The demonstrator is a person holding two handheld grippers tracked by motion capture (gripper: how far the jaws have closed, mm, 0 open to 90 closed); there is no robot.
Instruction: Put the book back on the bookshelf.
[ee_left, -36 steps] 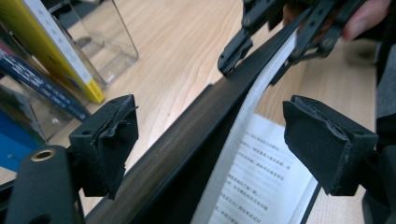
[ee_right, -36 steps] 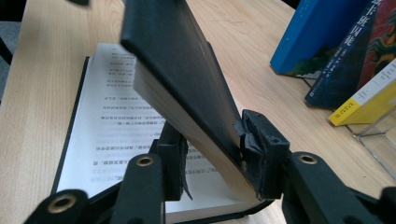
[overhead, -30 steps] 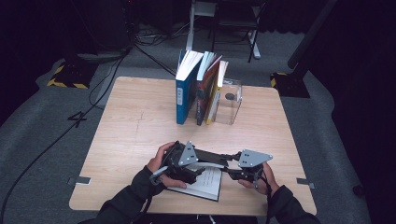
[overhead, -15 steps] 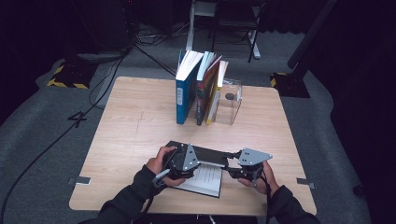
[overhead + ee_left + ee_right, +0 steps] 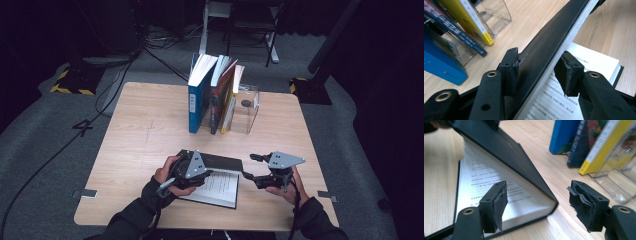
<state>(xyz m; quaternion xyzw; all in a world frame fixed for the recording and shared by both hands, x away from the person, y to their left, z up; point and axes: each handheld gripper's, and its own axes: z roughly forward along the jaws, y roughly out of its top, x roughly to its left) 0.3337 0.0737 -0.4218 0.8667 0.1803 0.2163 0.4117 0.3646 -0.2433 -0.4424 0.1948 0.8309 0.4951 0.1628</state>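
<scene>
dark room, wooden table on grey carpet

table at centre, lit from above; black walls all round. at 12 o'clock a metal stand and cables. yellow-black striped feet at 10 o'clock and 2 o'clock.

The high view is dim and slightly soft, its surroundings nearly black around a lit table. Both gripper views are bright; far books blur, perhaps from close focus.
</scene>
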